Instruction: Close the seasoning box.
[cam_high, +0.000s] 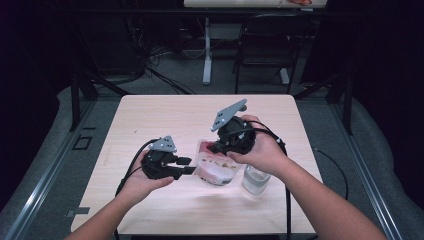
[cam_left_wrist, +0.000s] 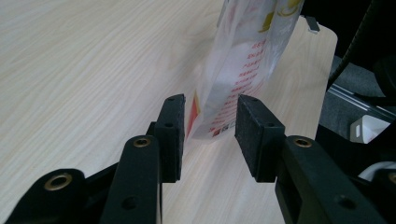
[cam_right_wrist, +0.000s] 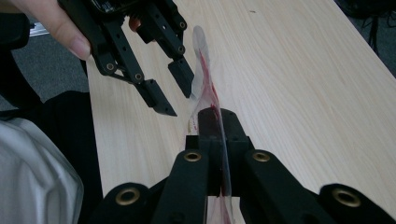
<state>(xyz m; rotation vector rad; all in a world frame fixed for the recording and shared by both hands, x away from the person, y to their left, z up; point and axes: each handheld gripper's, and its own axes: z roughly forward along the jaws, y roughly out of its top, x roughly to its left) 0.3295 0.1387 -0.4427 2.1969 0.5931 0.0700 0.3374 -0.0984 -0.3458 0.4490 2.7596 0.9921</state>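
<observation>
Table lit from above, dark surroundings — soft focus, mild blur

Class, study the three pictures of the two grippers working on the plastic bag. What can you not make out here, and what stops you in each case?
- Bag contents: high view, too small, and partly hidden behind the right gripper.
- Print on the bag: left gripper view, too blurred to read; the top is cut off by the edge.
- Clear container: high view, the person's right hand covers its top.
- Bag's lower end: right gripper view, hidden between the shut fingers.
</observation>
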